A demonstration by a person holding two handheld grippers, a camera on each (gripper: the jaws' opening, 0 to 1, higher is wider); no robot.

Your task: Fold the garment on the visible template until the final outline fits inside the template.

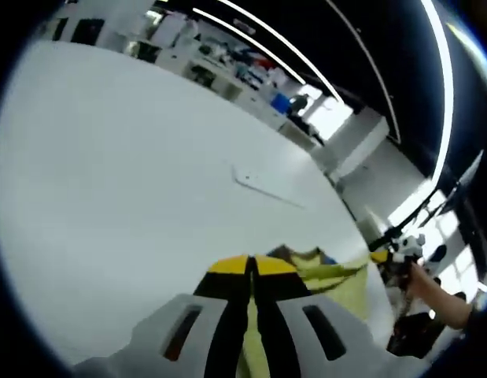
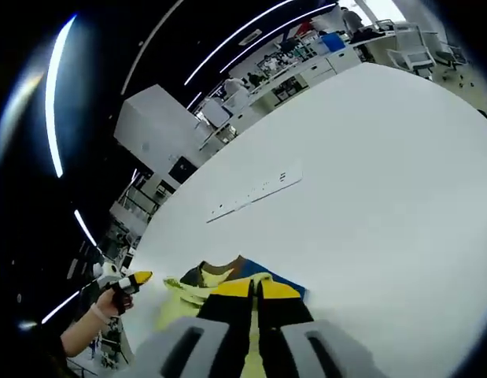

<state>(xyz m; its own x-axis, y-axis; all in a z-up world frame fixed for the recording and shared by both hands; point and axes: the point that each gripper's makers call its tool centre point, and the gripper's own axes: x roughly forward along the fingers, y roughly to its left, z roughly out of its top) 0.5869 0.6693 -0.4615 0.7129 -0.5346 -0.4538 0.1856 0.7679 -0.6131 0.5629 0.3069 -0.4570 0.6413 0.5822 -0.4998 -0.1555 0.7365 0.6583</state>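
Across the white counter [image 1: 133,181] the yellow garment [image 1: 337,283] is seen lying toward 4 o'clock in the left gripper view, with a dark collar area and a small blue patch at its upper edge. At 6 o'clock in that view the left hand-held gripper [image 1: 252,272] is seen with its yellow-tipped black jaws pressed together, and yellow cloth is visible in the narrow slit below the tips, so the jaws are taken to be clamped on the garment. At 3 to 4 o'clock the right hand-held gripper [image 1: 389,256] is seen at the far edge of the garment, held by a hand [image 1: 420,282]; whether it touches the cloth cannot be told from here. A thin grey template line [image 1: 263,187] is seen on the counter near the centre, apart from the garment. In the right gripper view the garment [image 2: 197,290] is seen at 7 o'clock, crumpled, with a blue part beside the jaws. The right hand-held gripper [image 2: 254,290] is seen at 6 o'clock with its jaws closed together, yellow cloth showing between them lower down. A long marking [image 2: 255,189] is seen on the counter [image 2: 385,197] at about 11 o'clock. At 8 o'clock the left hand-held gripper [image 2: 134,280] is seen, held by a hand [image 2: 109,303].
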